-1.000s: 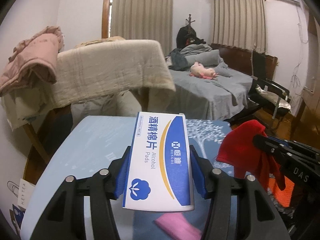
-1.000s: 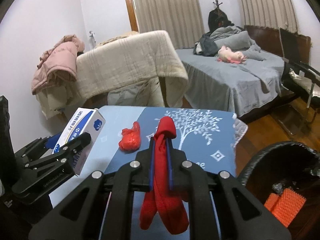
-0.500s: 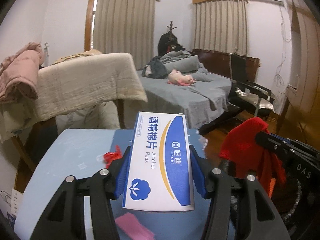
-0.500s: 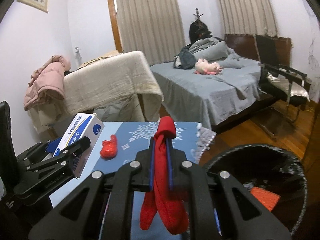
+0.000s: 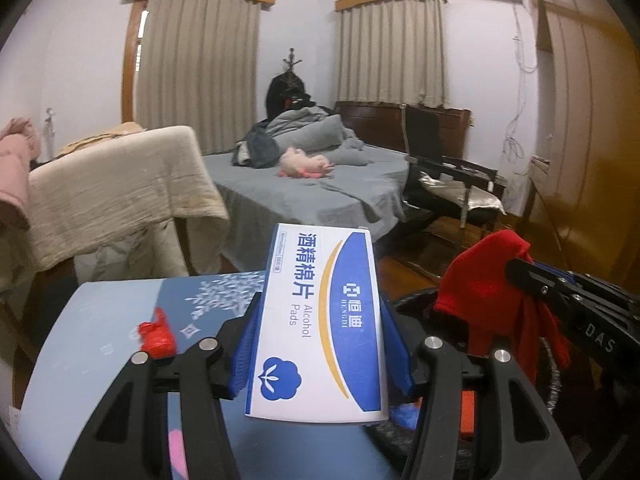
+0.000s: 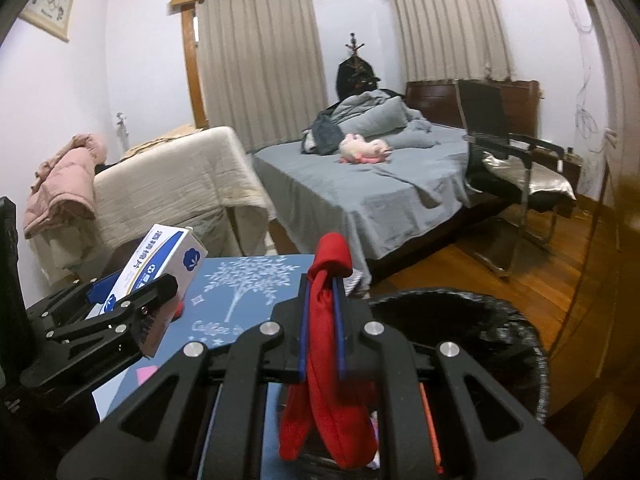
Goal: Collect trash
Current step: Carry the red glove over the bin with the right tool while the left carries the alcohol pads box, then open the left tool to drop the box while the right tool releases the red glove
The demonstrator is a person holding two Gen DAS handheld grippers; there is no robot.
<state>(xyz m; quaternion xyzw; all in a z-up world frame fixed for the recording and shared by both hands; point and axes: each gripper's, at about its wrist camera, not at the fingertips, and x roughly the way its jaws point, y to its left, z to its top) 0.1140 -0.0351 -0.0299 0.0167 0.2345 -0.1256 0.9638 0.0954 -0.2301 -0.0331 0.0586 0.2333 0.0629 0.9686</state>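
My left gripper (image 5: 318, 316) is shut on a white and blue alcohol pads box (image 5: 320, 320) and holds it above the blue table's right edge; the box also shows in the right wrist view (image 6: 160, 264). My right gripper (image 6: 322, 304) is shut on a red cloth (image 6: 328, 344) that hangs down over the black trash bin (image 6: 500, 320). In the left wrist view the red cloth (image 5: 484, 292) and the bin (image 5: 412, 300) are at the right. A crumpled red wrapper (image 5: 156, 334) lies on the table (image 5: 92, 320).
A pink scrap (image 5: 178, 452) lies on the table near me. Orange trash (image 6: 430, 412) sits inside the bin. Beyond the table stand a cream-covered chair (image 6: 180, 184), a grey bed (image 6: 360, 192) and a black chair (image 6: 516, 160) on the wooden floor.
Both grippers have swung right with their loads, from over the table toward the bin. The bin now fills the lower right of both views.
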